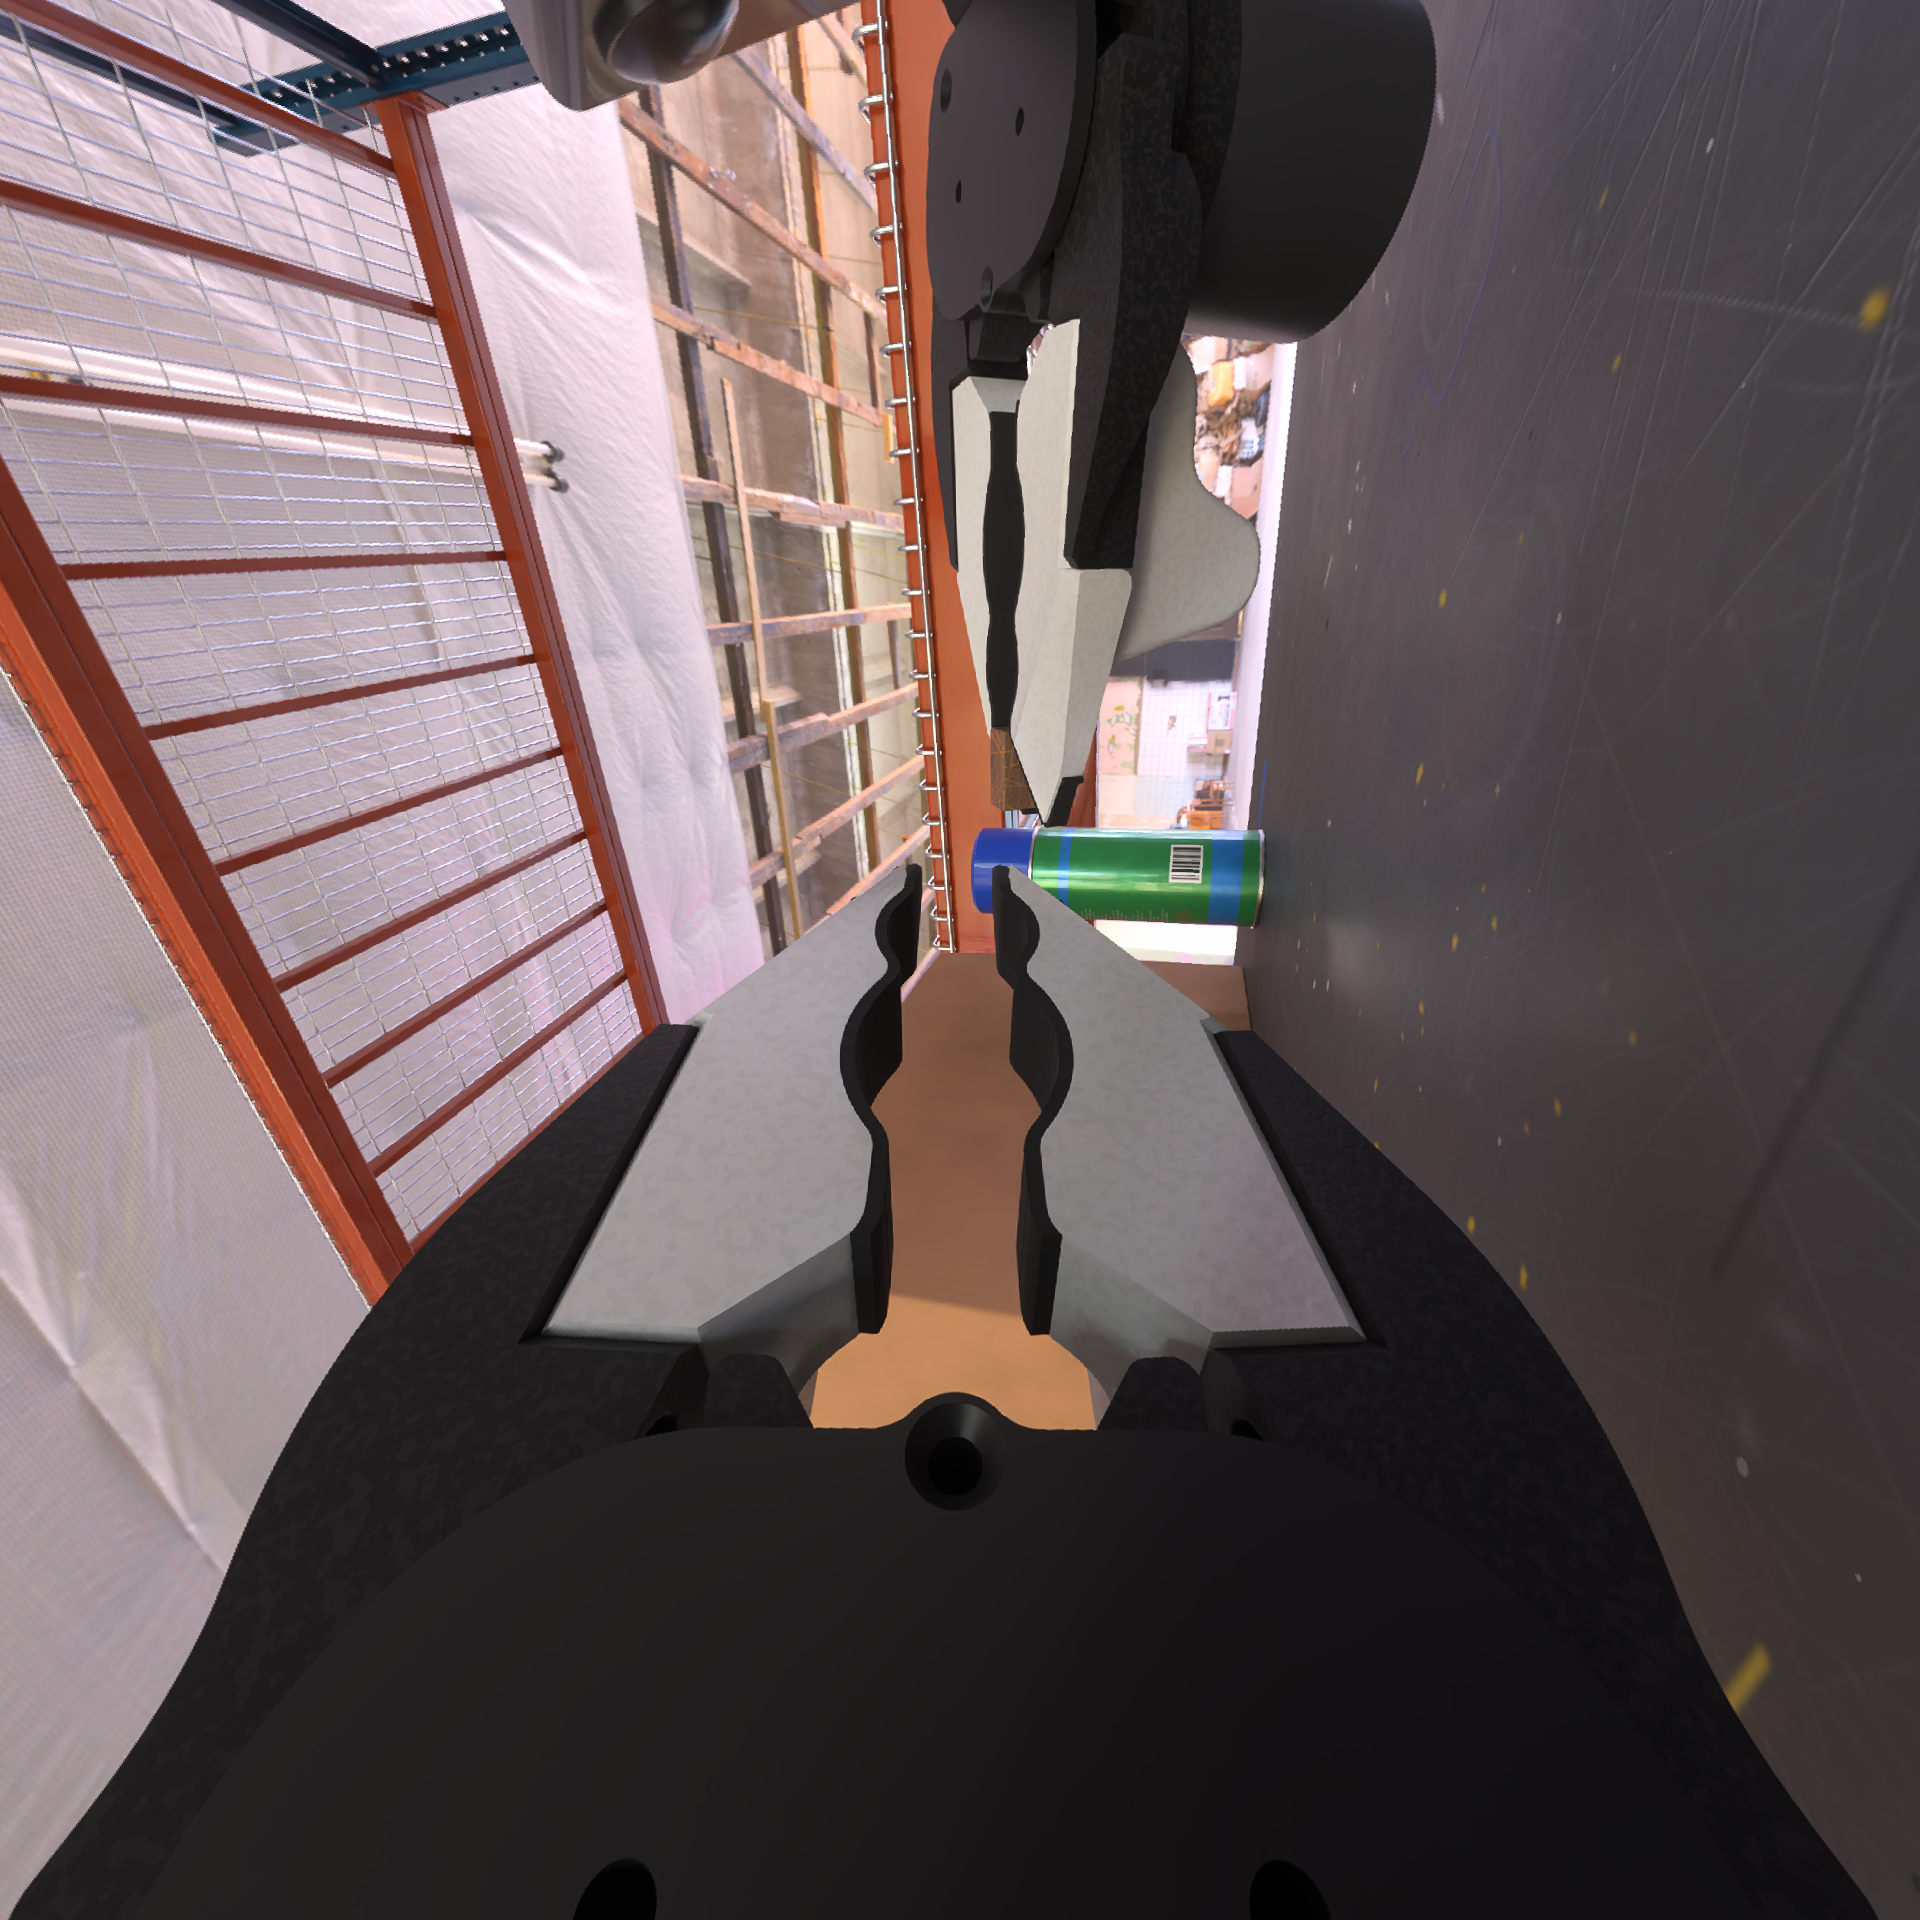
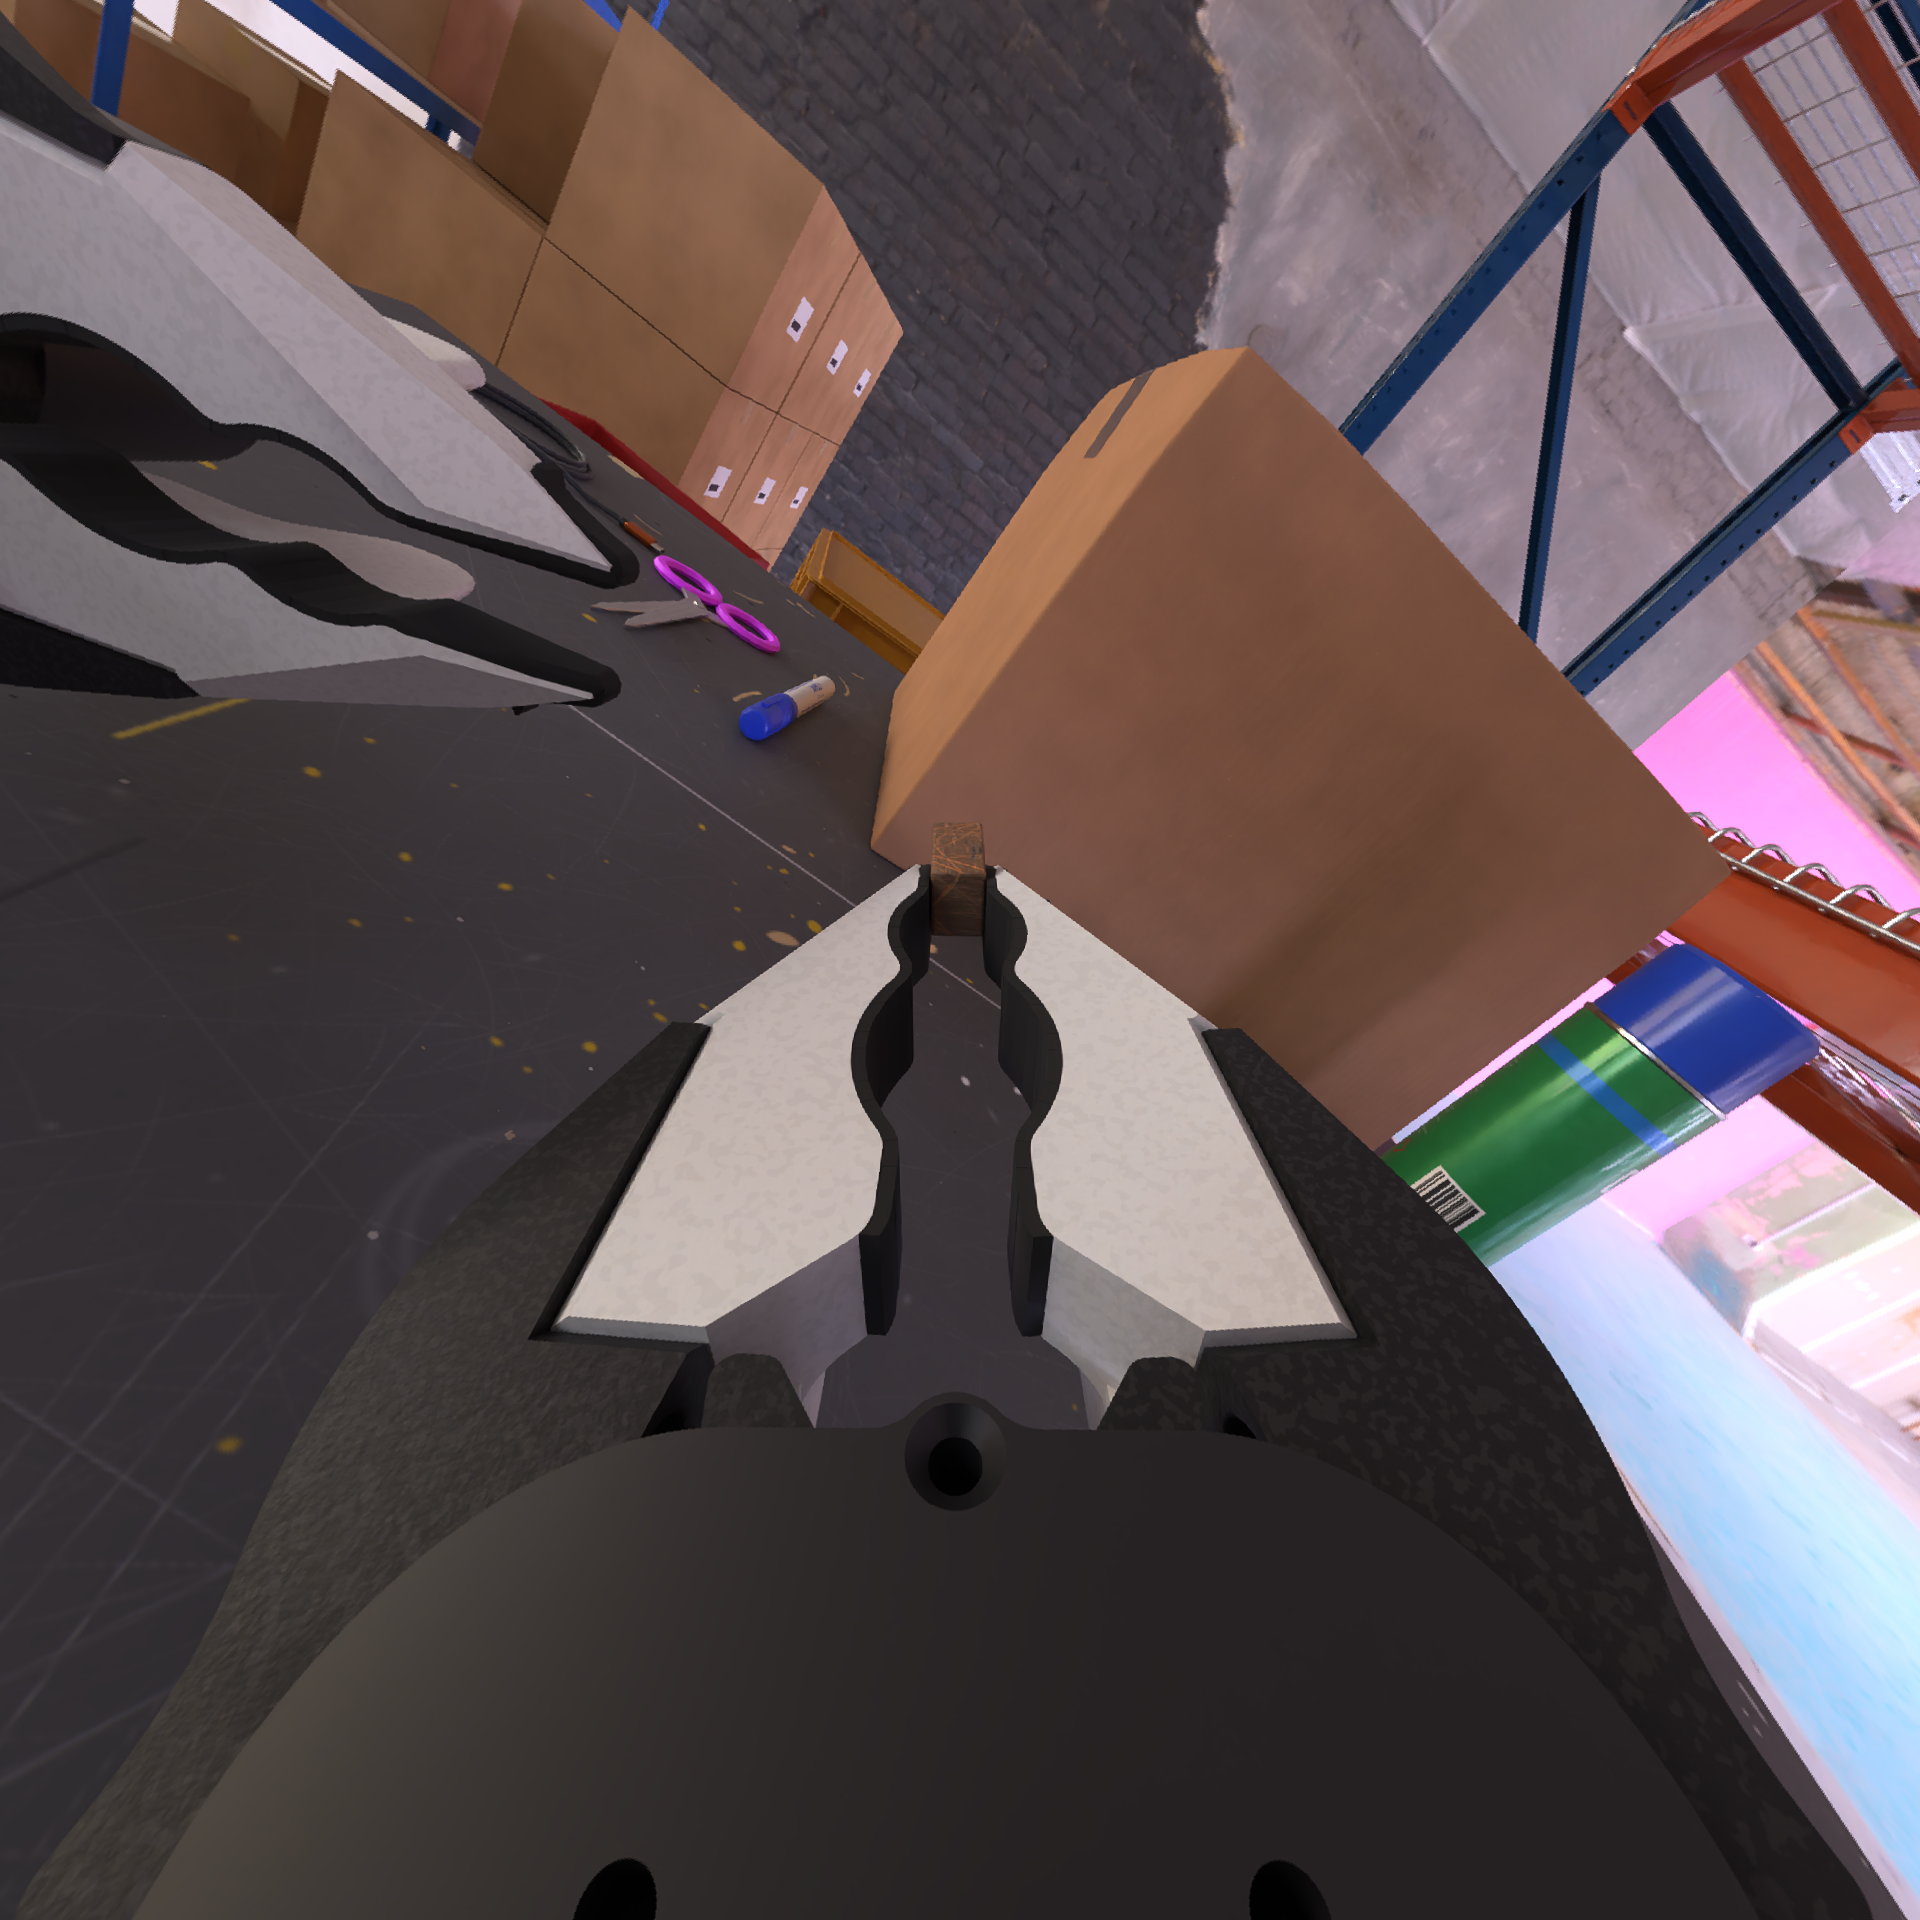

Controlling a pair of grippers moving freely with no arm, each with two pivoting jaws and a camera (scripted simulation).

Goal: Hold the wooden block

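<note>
The wooden block is small and dark brown. My right gripper is shut on it at the fingertips and holds it above the dark table. In the left wrist view the right gripper hangs from the top with the block at its tips. My left gripper has a narrow gap between its jaws and nothing in it. It points at the blue cap end of a green spray can. In the right wrist view the left gripper is at the upper left.
A large cardboard box stands just behind the block. The green can stands by the table edge. Purple-handled scissors, a blue-capped marker and a yellow crate are farther off. Orange racking and stacked boxes surround the table.
</note>
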